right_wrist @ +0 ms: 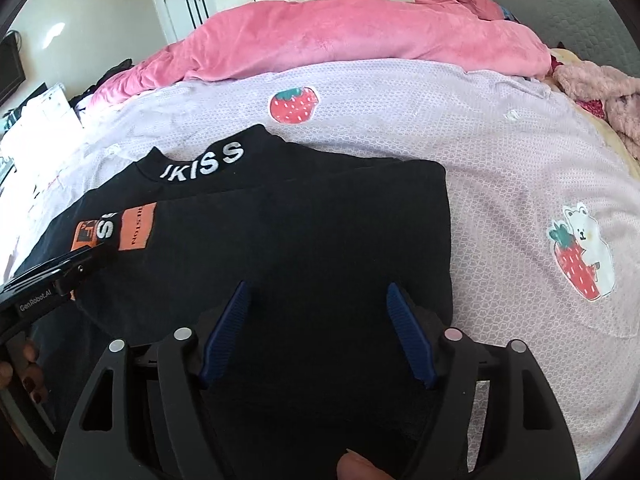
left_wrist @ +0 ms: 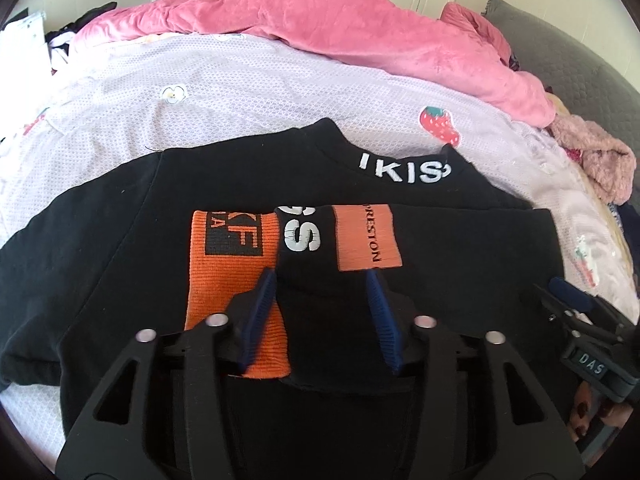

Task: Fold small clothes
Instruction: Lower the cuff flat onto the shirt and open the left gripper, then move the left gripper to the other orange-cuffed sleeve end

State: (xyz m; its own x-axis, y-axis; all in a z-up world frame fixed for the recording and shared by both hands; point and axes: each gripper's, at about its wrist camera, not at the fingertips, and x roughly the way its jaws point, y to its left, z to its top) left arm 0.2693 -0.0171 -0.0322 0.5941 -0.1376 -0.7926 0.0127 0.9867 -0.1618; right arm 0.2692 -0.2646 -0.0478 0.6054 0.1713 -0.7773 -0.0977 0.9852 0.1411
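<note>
- Two grippers hang low over our black top point(left_wrist: 120, 248) on the bed sheet point(right_wrist: 500, 168).
- Our left gripper point(left_wrist: 322, 280) is open wide above the orange cuff point(left_wrist: 232, 264).
- Our right gripper point(right_wrist: 316, 292) is open wide too.

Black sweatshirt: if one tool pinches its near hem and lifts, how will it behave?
The black sweatshirt probably droops; it lies limp with both sleeves folded in. The orange cuff may slide off. It likely drags on the textured lilac sheet, bunching rather than gliding.

The black sweater point(left_wrist: 120, 248)'s near hem runs off both pictures' bottom edge.
</note>
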